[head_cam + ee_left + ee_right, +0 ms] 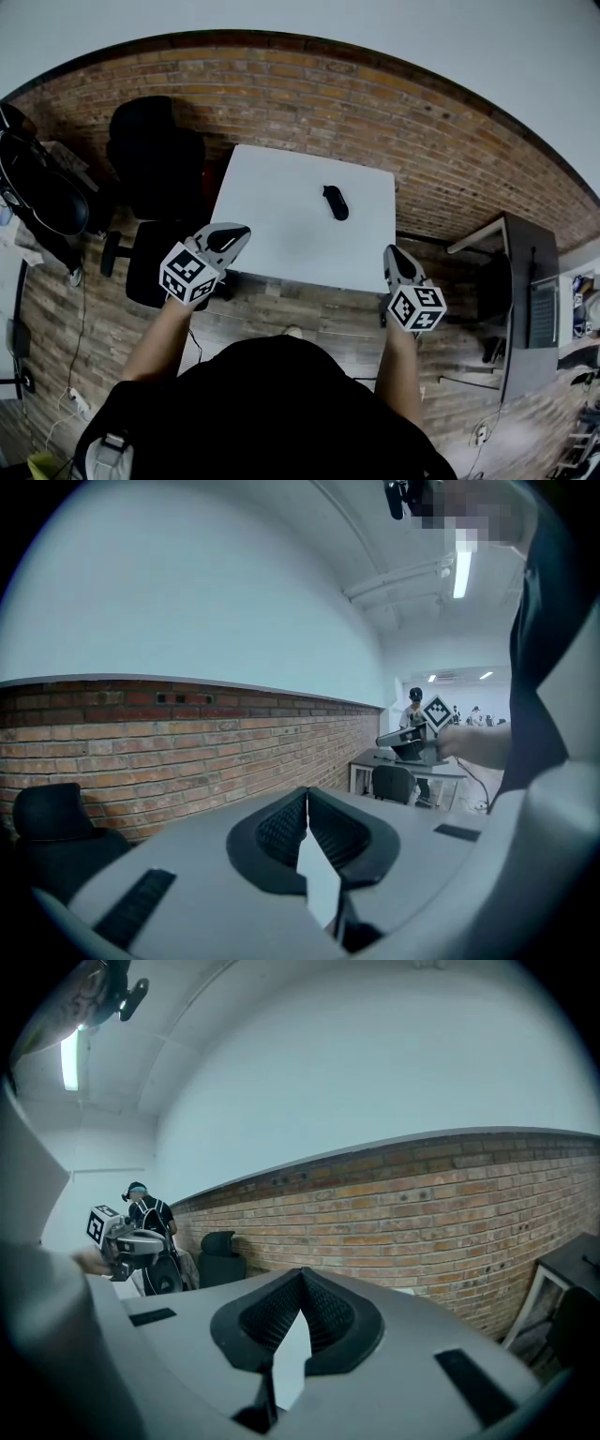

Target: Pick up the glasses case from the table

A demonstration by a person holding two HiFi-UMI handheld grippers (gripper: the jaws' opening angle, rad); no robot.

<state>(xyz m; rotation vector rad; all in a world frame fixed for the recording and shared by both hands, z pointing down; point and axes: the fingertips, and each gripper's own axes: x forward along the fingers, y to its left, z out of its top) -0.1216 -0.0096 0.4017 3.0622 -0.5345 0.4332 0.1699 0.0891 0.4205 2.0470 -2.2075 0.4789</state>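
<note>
The black glasses case (335,202) lies on the white table (281,234), right of its middle and toward the far edge. My left gripper (238,231) hovers over the table's near left corner, shut and holding nothing. At the near right corner my right gripper (393,250) is also shut and holds nothing. Both are well short of the case. In the left gripper view the jaws (307,795) meet at their tips, and the right gripper (412,742) shows beyond them. In the right gripper view the jaws (301,1275) are likewise pressed together. The case appears in neither gripper view.
A black office chair (155,164) stands at the table's left side. A brick wall (375,103) runs behind the table. To the right stand a dark desk (530,281) and another chair (494,289). A person (150,1218) stands far off.
</note>
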